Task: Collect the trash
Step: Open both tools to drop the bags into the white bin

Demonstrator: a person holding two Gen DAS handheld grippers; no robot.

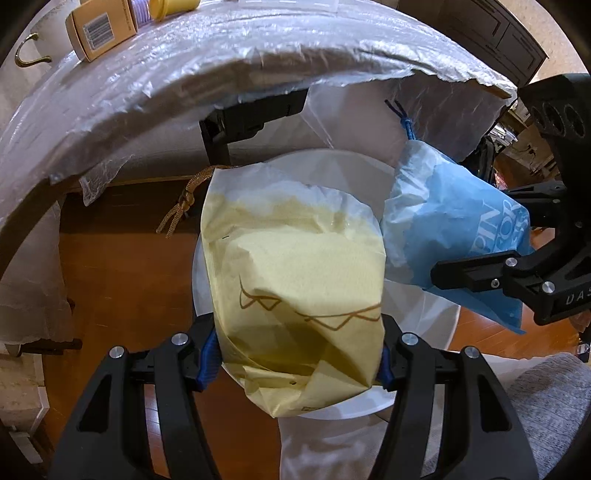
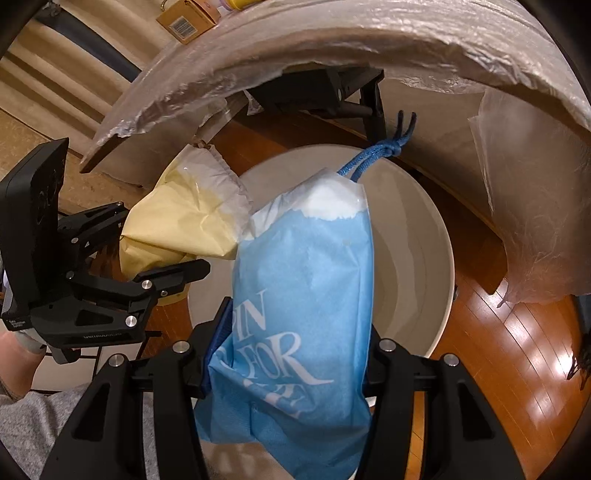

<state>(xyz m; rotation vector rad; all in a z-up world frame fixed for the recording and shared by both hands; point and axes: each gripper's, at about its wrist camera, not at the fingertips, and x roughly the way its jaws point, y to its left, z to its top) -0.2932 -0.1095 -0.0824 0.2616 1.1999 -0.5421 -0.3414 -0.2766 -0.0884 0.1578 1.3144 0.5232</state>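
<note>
My left gripper (image 1: 295, 365) is shut on a yellow drawstring bag (image 1: 295, 273) with a brown cord, held over the round white trash bin (image 1: 436, 325) on the floor. My right gripper (image 2: 291, 365) is shut on a blue drawstring bag (image 2: 306, 280) with white lettering and a blue cord, also held above the bin (image 2: 417, 229). The blue bag (image 1: 454, 225) and right gripper (image 1: 480, 273) show at the right of the left wrist view. The yellow bag (image 2: 177, 225) and left gripper (image 2: 147, 273) show at the left of the right wrist view.
A table covered in clear plastic sheeting (image 1: 221, 62) overhangs the bin. A cardboard box (image 1: 103, 29) and a yellow cup (image 1: 173, 7) stand on it. A black table leg bracket (image 1: 251, 114) is behind the bin. The floor is glossy wood (image 2: 524, 332).
</note>
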